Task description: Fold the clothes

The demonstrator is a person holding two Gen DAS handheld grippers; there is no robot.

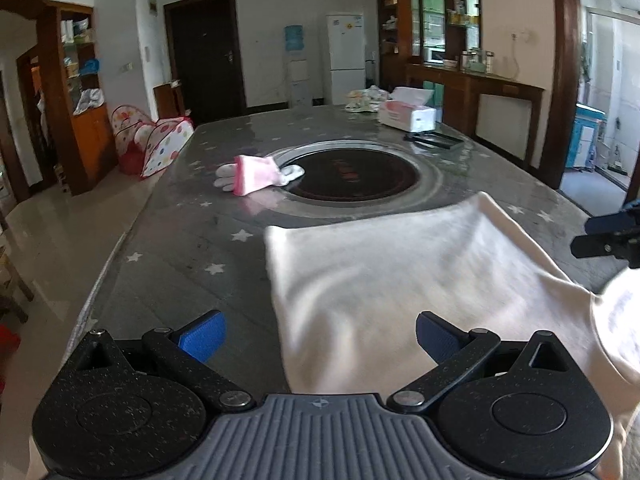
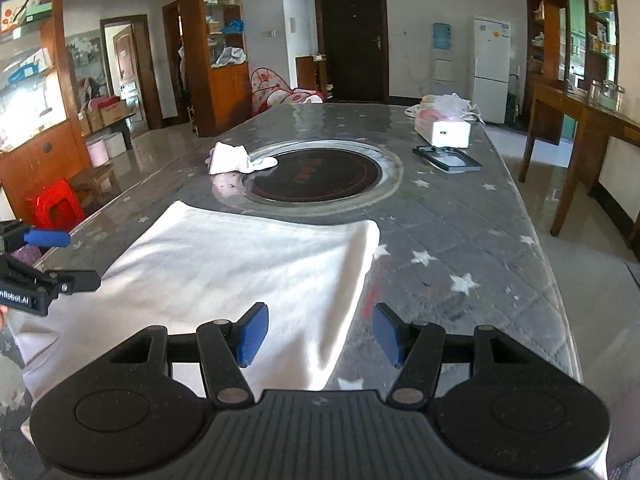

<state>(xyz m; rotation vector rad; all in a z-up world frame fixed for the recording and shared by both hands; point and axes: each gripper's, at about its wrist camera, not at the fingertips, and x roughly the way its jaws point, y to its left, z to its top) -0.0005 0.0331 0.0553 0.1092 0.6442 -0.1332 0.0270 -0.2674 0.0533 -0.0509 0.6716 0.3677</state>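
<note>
Right, a cream-white garment (image 1: 400, 280) lies spread on the near part of the counter (image 1: 192, 240), its far edge just short of the round inset cooktop (image 1: 352, 176). The left hand-held gripper (image 1: 320, 340) hangs over the garment's left edge, blue pads (image 1: 202, 338) spread wide and holding nothing. The right hand-held gripper (image 2: 320, 336) sits over the garment's right edge, jaws likewise apart and empty.

Beyond the cloth, a small folded pink-and-white garment (image 1: 256, 174) rests at the cooktop's left rim, one end lying over the metal ring. Farther back on the right are a tissue box (image 1: 408, 114), a flat dark-framed tray (image 1: 434, 140) just in front of it, and a crumpled bundle of cloth (image 1: 362, 100) behind.

The counter is grey, glossy and dotted with white stars. Around it: pale tiled floor, a dark door (image 1: 204, 52), a white fridge (image 1: 346, 58) with a water dispenser (image 1: 296, 68) beside it, wooden shelving, a spotted play tent (image 1: 160, 142) and a red stool (image 2: 56, 204).
</note>
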